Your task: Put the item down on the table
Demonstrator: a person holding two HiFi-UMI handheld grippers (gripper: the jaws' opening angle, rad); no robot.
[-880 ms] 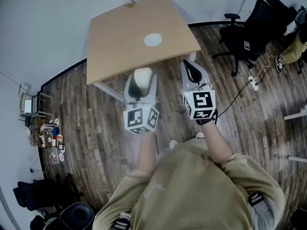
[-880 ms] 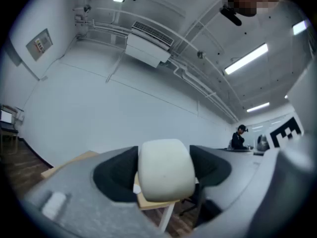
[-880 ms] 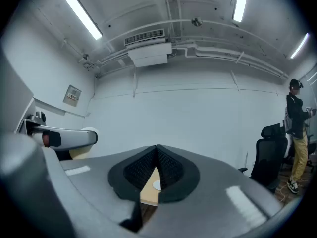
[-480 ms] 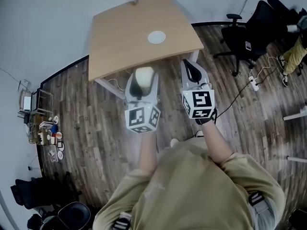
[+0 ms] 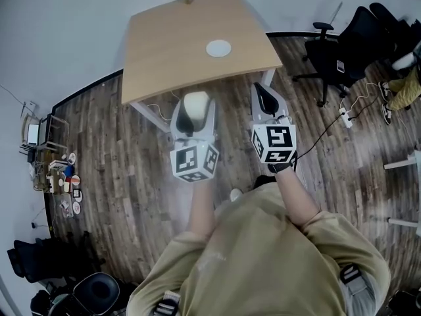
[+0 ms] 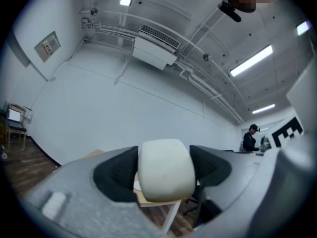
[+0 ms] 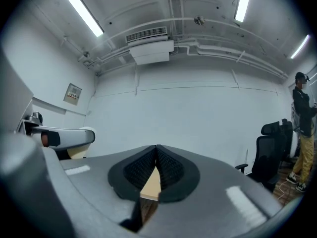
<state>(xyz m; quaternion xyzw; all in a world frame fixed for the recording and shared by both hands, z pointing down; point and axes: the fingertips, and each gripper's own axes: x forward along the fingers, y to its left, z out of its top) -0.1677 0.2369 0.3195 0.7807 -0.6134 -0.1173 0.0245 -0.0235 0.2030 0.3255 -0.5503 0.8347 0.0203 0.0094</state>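
A cream, rounded block-shaped item [image 5: 195, 104] [image 6: 166, 169] sits between the jaws of my left gripper [image 5: 193, 114] [image 6: 163, 171], which is shut on it and held over the floor just short of the table's near edge. The light wooden table [image 5: 184, 51] stands ahead, with a small white disc [image 5: 218, 48] on its top. My right gripper [image 5: 265, 99] [image 7: 156, 168] hovers to the right of the left one, its black ribbed pads pressed together with nothing between them. In the right gripper view the left gripper's side shows at the left edge.
Dark wood-plank floor lies below both grippers. Black office chairs [image 5: 342, 45] stand at the right, with a cable and power strip [image 5: 345, 116] on the floor. Clutter of small objects [image 5: 59, 183] lies at the left wall. A person [image 7: 303, 123] stands far right.
The table and disc have drifted slightly right and down in the head view. Both grippers keep their pose, and the left one still holds the item.
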